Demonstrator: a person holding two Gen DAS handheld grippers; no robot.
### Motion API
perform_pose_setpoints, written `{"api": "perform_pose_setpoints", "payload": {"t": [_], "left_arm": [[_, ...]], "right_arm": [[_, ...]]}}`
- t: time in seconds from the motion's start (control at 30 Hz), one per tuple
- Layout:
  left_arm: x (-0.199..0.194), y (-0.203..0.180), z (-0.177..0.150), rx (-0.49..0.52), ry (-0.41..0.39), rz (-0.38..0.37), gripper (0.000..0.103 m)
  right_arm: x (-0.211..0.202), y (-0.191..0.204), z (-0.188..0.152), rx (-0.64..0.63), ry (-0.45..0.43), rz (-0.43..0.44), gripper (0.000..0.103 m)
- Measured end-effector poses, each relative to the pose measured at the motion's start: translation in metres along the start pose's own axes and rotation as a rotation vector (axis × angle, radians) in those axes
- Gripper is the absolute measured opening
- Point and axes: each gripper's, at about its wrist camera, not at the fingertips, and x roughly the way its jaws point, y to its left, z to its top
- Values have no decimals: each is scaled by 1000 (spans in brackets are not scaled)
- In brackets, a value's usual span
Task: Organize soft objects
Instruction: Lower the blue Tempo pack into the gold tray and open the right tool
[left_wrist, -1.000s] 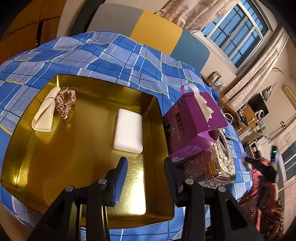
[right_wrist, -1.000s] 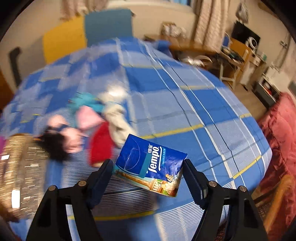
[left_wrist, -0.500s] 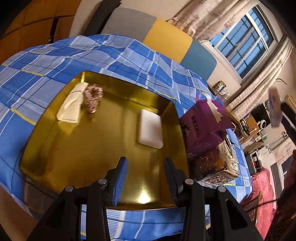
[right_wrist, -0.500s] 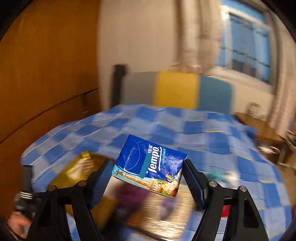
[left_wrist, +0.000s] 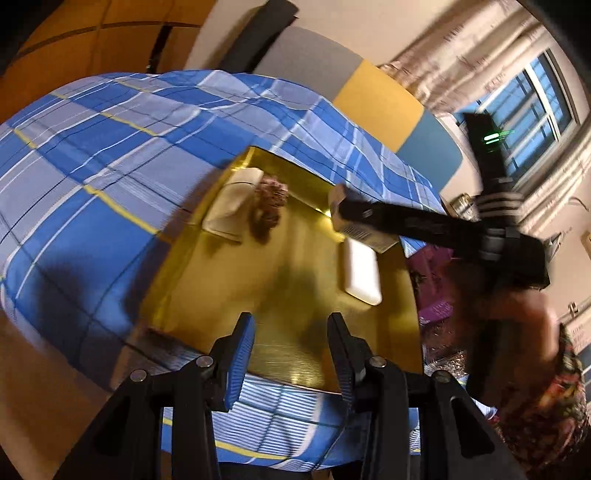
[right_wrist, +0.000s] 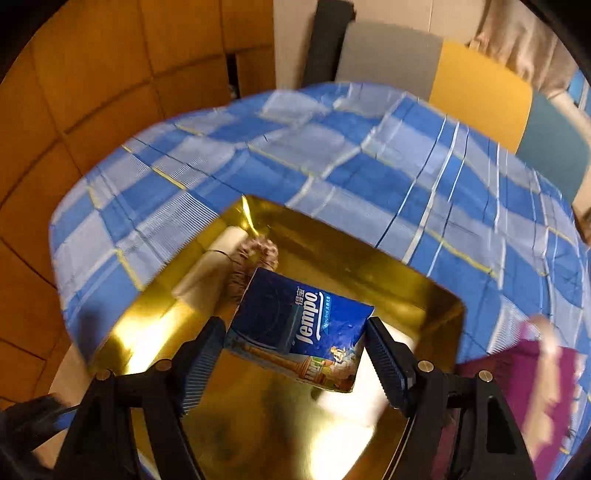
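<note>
Tissue pack (right_wrist: 299, 328): blue Tempo pack, clamped across its width between the 2 fingers (right_wrist: 205, 363) of the right gripper (right_wrist: 295, 360), tilted, its printed face toward the camera. It hangs above the gold tray (right_wrist: 369, 273), not touching it. In the left wrist view the same pack (left_wrist: 360, 229) shows pale-sided at the tip of the right gripper (left_wrist: 345, 214), above the tray's far right part.

Step in hand (judgement): carrying the pack to the tray; placing not yet done. Next move calls for lowering until the pack rests on bare tray floor, then parting the fingers. Free floor lies just below and ahead of the fingers; the white pad must be avoided.

Left gripper (left_wrist: 291, 363): fingers (left_wrist: 238, 360) partly apart, nothing between them, over the tray's near edge.

Tray contents, 3 items:
- white rectangular pad (left_wrist: 360, 271), beyond the left gripper's right finger, below the held pack;
- pink scrunchie (left_wrist: 271, 205), far ahead, left of the fingers' line;
- cream cloth roll (left_wrist: 232, 205), touching the scrunchie on its left.

The tray sits on a blue checked bed cover (left_wrist: 92, 166). A purple box (left_wrist: 430, 280) stands just right of the tray; contents not visible.
</note>
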Motion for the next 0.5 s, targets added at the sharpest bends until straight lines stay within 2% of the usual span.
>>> {"api": "perform_pose_setpoints", "payload": {"t": [0.23,0.37,0.5], "left_arm": [[-7,20,3,-37,-17,16,41],[-7,21,2,-42,-19,8,41],[-5,20,1,-44,-10,-4,41]], "right_arm": [[58,-9,20,27,87,-53,78],[69,-14,28,55,71,-51,79],[61,-21,32,125,17,-47,81]]}}
